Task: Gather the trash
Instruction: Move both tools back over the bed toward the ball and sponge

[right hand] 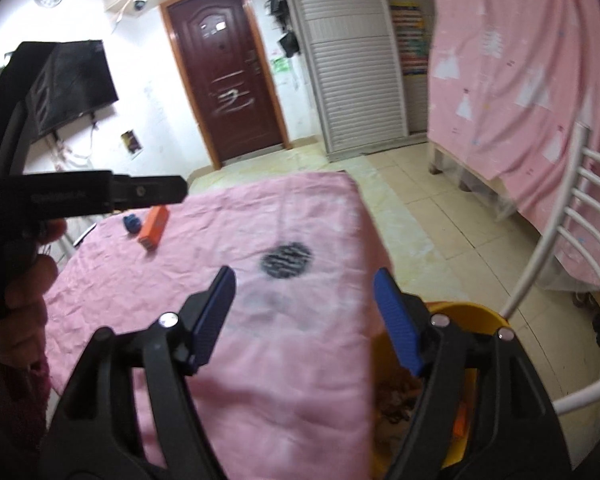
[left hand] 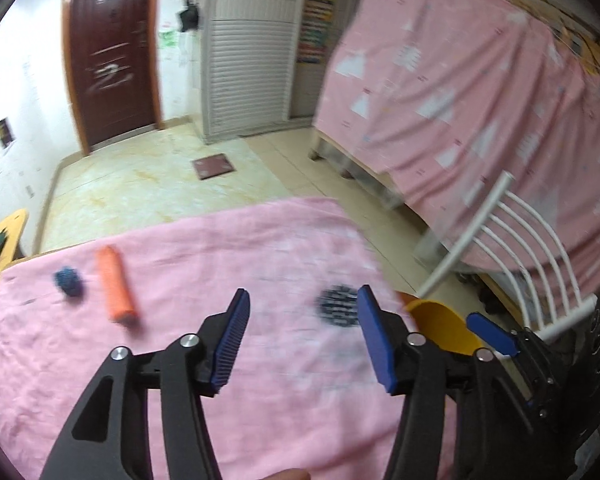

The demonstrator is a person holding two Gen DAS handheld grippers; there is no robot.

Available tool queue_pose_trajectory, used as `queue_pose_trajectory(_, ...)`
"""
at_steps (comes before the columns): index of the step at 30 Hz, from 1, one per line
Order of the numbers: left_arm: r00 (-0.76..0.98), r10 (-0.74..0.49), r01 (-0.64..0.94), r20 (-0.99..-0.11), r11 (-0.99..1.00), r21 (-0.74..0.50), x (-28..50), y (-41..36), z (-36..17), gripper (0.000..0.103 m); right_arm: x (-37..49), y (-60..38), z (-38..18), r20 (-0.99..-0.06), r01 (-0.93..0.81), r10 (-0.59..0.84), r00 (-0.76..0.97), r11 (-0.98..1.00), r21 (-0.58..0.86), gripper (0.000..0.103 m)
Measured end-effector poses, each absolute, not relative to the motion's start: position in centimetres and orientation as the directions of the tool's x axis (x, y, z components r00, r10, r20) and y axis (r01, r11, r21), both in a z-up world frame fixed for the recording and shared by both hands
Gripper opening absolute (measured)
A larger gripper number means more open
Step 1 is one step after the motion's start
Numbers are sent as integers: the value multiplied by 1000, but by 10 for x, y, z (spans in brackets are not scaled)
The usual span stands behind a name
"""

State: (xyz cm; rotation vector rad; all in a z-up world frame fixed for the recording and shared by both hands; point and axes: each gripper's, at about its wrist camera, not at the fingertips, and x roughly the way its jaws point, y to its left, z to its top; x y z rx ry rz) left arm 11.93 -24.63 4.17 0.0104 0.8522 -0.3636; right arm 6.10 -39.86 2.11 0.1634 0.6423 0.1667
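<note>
A table under a pink cloth [left hand: 180, 360] carries an orange box [left hand: 116, 286], a small blue crumpled piece [left hand: 69, 280] and a dark striped round piece [left hand: 339, 304]. My left gripper [left hand: 304, 292] hovers open over the cloth with nothing between its pads; the dark round piece lies just beyond its right fingertip. In the right wrist view my right gripper [right hand: 305, 274] is also open and empty, near the cloth's right edge, with the dark round piece [right hand: 287, 260] ahead of it. A yellow bin [right hand: 472, 314] with brownish trash inside stands below its right finger.
A white slatted chair [right hand: 580, 240] stands to the right of the bin [left hand: 440, 320]. Furniture draped in pink fabric [left hand: 480, 100] lines the right side. A hand [right hand: 24, 292] holds the left tool at the right wrist view's left edge. Tiled floor [left hand: 140, 184] leads to a brown door [right hand: 228, 80].
</note>
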Motion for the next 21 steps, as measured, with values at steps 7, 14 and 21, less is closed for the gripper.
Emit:
queue_pose_trajectory(7, 640, -217, 190, -737, 974, -122, 145, -168, 42, 53, 91, -336, 29, -594, -215, 266, 759, 964, 157, 69)
queue_pose_trajectory(14, 643, -171, 103, -747, 985, -137, 167, -110, 33, 53, 115, -289, 32, -615, -285, 306, 727, 949, 134, 69)
queue_pose_trajectory(21, 626, -137, 34, -768, 988, -149, 188, -73, 13, 53, 138, -250, 32, -642, -343, 327, 693, 933, 105, 69)
